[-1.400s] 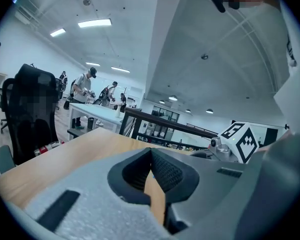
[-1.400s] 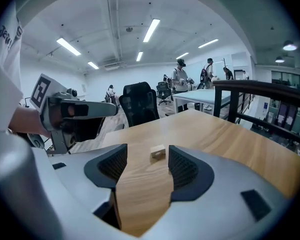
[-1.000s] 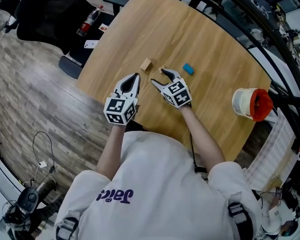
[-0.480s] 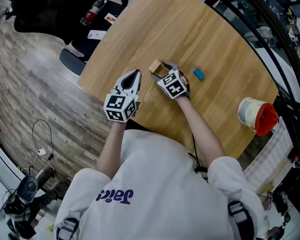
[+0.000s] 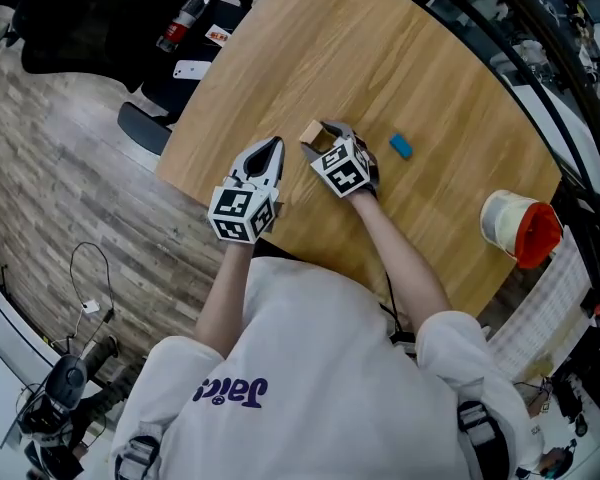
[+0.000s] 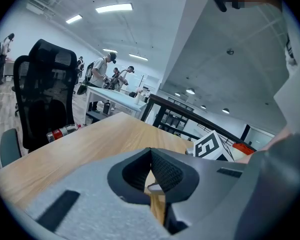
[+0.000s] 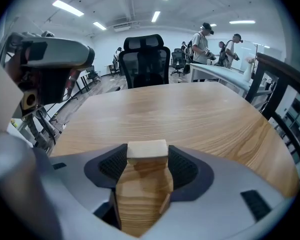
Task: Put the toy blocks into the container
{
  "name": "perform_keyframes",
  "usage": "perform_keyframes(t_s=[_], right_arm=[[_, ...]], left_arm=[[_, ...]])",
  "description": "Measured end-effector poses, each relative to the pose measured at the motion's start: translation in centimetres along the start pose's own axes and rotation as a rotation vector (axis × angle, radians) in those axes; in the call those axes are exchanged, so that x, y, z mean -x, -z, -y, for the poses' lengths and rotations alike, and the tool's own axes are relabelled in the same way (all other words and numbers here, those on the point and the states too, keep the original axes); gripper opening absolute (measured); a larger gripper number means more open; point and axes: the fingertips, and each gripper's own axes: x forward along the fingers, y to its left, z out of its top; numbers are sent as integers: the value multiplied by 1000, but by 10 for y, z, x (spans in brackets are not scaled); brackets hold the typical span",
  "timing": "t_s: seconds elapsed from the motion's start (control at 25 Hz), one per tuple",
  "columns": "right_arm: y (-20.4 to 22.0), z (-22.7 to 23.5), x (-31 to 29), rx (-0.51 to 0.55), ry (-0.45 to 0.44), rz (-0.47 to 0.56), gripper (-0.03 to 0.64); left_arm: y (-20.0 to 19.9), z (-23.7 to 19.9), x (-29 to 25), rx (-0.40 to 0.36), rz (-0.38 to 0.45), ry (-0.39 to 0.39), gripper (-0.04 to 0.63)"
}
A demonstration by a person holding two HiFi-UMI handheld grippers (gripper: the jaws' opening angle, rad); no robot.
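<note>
A small wooden block (image 5: 310,132) sits on the round wooden table (image 5: 420,78) between the jaws of my right gripper (image 5: 315,136). In the right gripper view the wooden block (image 7: 147,150) fills the gap at my right gripper (image 7: 147,158), touching both pads while the jaws are closing. My left gripper (image 5: 269,148) hovers at the table's near edge, shut and empty; its tips meet in the left gripper view (image 6: 151,155). A blue block (image 5: 401,146) lies to the right of the right gripper. The white container (image 5: 520,230) with a red inside stands at the table's right edge.
A black office chair (image 5: 90,28) stands off the table's left side, with a red bottle (image 5: 180,20) and white cards (image 5: 192,69) on the floor. Dark railings (image 5: 570,88) run along the far right. People stand far off in both gripper views.
My right gripper has moved forward and left to the wooden block, which now sits between its jaws. The left gripper has stayed in place.
</note>
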Motion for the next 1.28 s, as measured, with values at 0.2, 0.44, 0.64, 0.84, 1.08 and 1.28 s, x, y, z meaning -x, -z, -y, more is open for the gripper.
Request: perform_keyframes(t_s=[0.2, 0.44, 0.64, 0.84, 1.08, 1.28], right_arm=[[1, -8, 11, 10, -14, 6, 261], [0, -8, 48, -15, 23, 61, 261], [6, 0, 111, -73, 98, 133, 261], [25, 8, 175, -179, 171, 218, 261], [58, 19, 264, -279, 272, 330, 261], [94, 32, 343, -381, 322, 438, 261]], left_arm=[[-8, 7, 3, -6, 18, 6, 8], [-15, 25, 7, -34, 37, 23, 8], [-24, 64, 9, -74, 50, 82, 8], [-27, 120, 8, -118, 53, 167, 8], [-24, 203, 1, -169, 56, 294, 8], [-15, 283, -16, -214, 52, 417, 8]])
